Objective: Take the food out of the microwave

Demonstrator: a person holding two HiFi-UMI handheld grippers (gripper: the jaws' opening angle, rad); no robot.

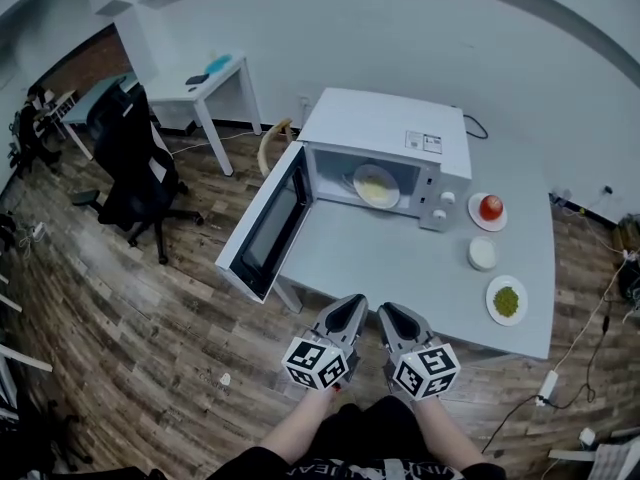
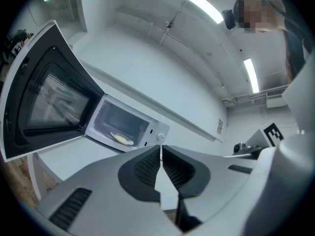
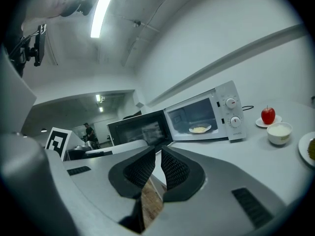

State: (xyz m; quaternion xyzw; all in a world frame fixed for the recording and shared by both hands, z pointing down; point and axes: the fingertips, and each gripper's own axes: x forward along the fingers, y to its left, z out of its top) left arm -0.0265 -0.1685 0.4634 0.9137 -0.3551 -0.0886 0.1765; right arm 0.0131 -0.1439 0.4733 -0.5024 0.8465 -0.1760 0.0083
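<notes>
- Head view first: the plate of yellow food [image 1: 377,186] sits inside the microwave [image 1: 385,128], flat on the bottom of the cavity, with nothing touching it.
- The microwave door [image 1: 262,226] is swung wide open to the left and hangs out past the table's corner, over the wood floor [image 1: 150,308].
- The microwave stands toward the back left of the grey table [image 1: 380,258], and the tabletop in front of the opening is bare.
- To the right of it there's a loose line of stuff coming toward the person. A red apple [image 1: 490,207] sits on a saucer [image 1: 478,224] just beside the control knobs, then a white bowl [image 1: 482,253], then a plate of green food [image 1: 507,300] near the front edge.
- The left gripper [image 1: 349,304] is at the near edge of the table, well apart from the microwave. In the left gripper view its jaws are pressed together with nothing between them, and it points roughly level toward the oven.
- The right gripper [image 1: 392,313] is just beside the left one — the two sit side by side with their marker cubes toward the person. In the right gripper view its jaws are closed too. The tips all but meet and it's empty, with a bit of floor showing below the pads.
- Farther out there's a black office chair [image 1: 135,168] on the left, a white desk [image 1: 215,86] behind it, and a power strip [image 1: 546,386] on the floor at the right.
</notes>
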